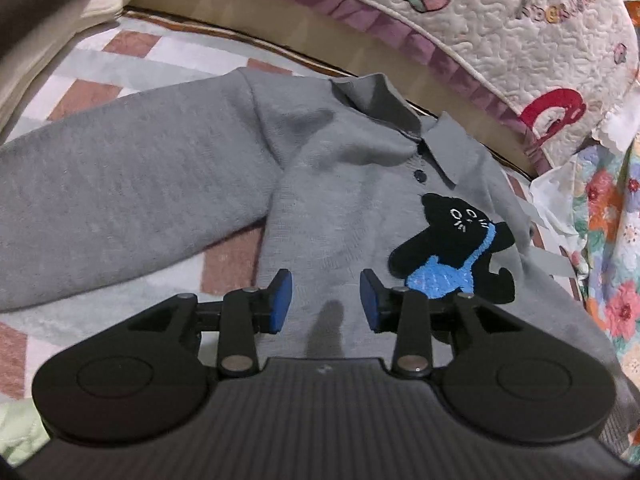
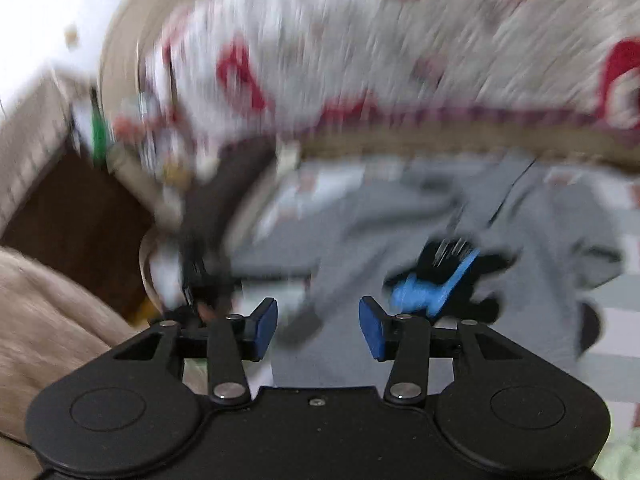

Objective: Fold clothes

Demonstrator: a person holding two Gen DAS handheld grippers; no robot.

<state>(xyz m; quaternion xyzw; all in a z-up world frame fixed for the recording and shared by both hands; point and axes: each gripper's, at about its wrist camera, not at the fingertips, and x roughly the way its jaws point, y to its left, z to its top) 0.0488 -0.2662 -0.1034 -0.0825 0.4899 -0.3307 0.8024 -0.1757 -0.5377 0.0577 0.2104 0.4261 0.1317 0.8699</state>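
Grey sweater (image 1: 328, 184) lies spread flat ahead of both jaws, sleeve out, folding left; left gripper (image 1: 326, 300) and right gripper (image 2: 318, 328) gape empty.

A motion-blurred view along the right gripper (image 2: 318, 326), its blue-padded fingers (image 2: 266, 326) spread apart and empty. Beyond them a grey top (image 2: 380, 232) with a black and blue patch (image 2: 444, 276) lies on a checked bed cover (image 2: 624, 332). A red-and-white quilt (image 2: 360, 40) fills the background.

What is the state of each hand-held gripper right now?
Left hand-held gripper: open, holding nothing, above the grey knitted collared sweater.
Right hand-held gripper: open, holding nothing.
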